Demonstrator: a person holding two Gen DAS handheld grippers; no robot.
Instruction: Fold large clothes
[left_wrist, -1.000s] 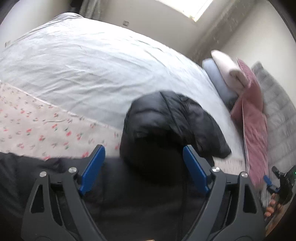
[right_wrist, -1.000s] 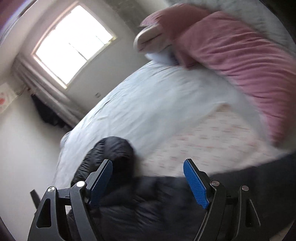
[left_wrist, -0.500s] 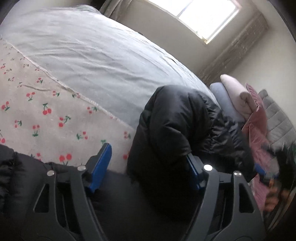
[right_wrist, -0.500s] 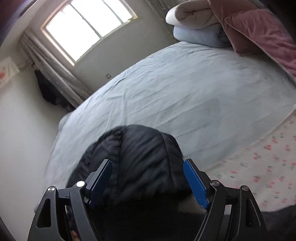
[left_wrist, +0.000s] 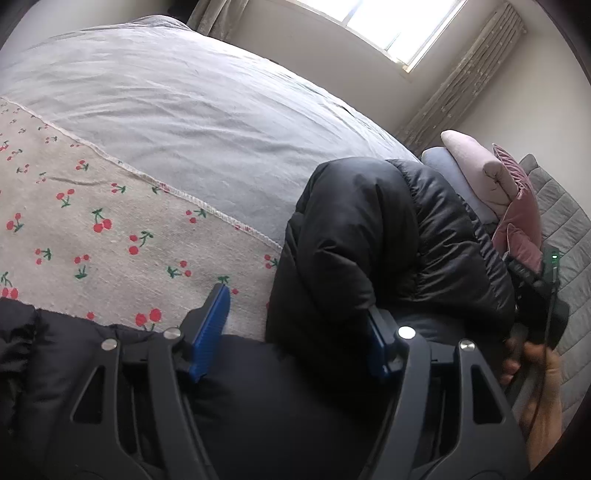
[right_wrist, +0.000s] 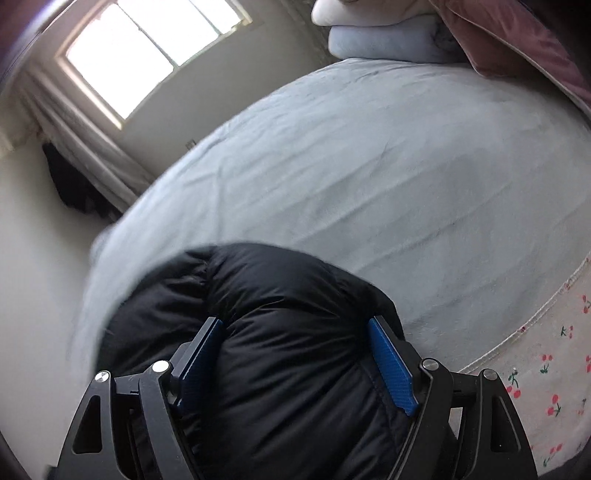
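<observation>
A black puffer jacket (left_wrist: 369, 236) lies bunched on the bed's grey sheet (left_wrist: 192, 103), partly over the cherry-print cloth (left_wrist: 92, 229). The left gripper (left_wrist: 295, 325) is closing, the jacket's bulk between its blue pads, the left pad clear of the fabric. The right gripper (right_wrist: 295, 354) stands wide, straddling a jacket fold; whether its pads press it I cannot tell. Pillows (right_wrist: 388, 40) sit beyond the jacket.

Left hand-held gripper (left_wrist: 299, 325) has dropped onto black puffer jacket (left_wrist: 388, 240), jaws closing w/ a fold between them. Right hand-held gripper (right_wrist: 295, 350) swung over from pillow side, now straddling jacket's bulge.
</observation>
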